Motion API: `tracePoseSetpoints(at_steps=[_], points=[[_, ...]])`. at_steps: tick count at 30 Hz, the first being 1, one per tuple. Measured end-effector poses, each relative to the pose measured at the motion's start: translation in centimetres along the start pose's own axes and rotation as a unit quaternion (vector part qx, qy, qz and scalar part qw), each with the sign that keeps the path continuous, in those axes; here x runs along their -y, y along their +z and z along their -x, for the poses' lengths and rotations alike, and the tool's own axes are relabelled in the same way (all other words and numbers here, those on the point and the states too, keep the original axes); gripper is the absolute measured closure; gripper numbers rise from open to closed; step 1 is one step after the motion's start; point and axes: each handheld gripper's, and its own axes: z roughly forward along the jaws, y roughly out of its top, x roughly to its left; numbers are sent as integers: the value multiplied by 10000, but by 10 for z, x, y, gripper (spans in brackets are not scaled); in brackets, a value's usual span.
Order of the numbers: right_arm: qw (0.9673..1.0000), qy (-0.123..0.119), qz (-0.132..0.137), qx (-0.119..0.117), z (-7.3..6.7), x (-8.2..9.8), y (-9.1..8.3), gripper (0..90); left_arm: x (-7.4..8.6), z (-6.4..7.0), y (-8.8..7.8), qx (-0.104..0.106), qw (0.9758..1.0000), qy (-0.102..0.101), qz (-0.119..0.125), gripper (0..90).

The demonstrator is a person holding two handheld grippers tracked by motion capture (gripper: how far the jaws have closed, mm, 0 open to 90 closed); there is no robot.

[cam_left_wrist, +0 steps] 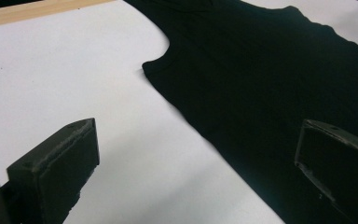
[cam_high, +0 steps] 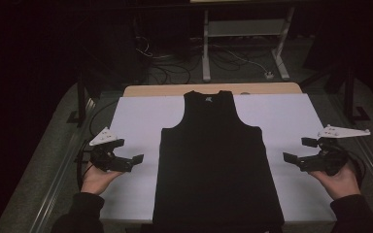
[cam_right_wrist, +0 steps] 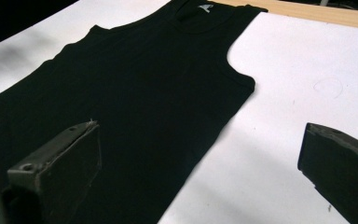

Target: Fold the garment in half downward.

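— Two grippers, you said? Where are they, seen from above?

— My left gripper (cam_high: 132,153) and right gripper (cam_high: 296,150) hover either side of a black tank top (cam_high: 216,160), lying flat on the white sheet (cam_high: 136,114), neck away from me.

— And the left gripper view?

— Jaws spread wide, empty; the tank top (cam_left_wrist: 270,88) lies ahead on the sheet (cam_left_wrist: 65,74).

— The right gripper view?

— Also wide apart, holding nothing, above the tank top's (cam_right_wrist: 135,88) side edge.

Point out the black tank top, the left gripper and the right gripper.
black tank top (cam_high: 216,165), high view, middle of its body.
left gripper (cam_high: 135,162), high view, midway between its open fingertips.
right gripper (cam_high: 296,151), high view, midway between its open fingertips.
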Motion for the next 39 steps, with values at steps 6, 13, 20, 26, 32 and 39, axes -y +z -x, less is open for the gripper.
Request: tracePoseSetpoints(at_steps=[6, 13, 20, 26, 32, 39], points=[[9997, -118, -203, -14, 1, -12, 5, 0, -9, -2, 0, -30, 10000, 72, 14, 0], [9994, -179, -287, -58, 6, -25, 13, 0, -20, 0, 4, 37, 9998, 182, -73, 0], [9990, -94, -421, -63, 12, -30, 21, 0, -27, -2, 12, 103, 9997, 193, -116, 0], [9991, -65, -415, -44, 18, -39, 27, 0, -33, -4, 19, 138, 9996, 213, -154, 0], [9991, -115, -405, -24, 18, -47, 31, 0, -42, -6, 25, 184, 9993, 260, -216, 0], [9987, -66, -509, -59, 19, -56, 40, 0, -49, -14, 34, 231, 9992, 194, -272, 0]])
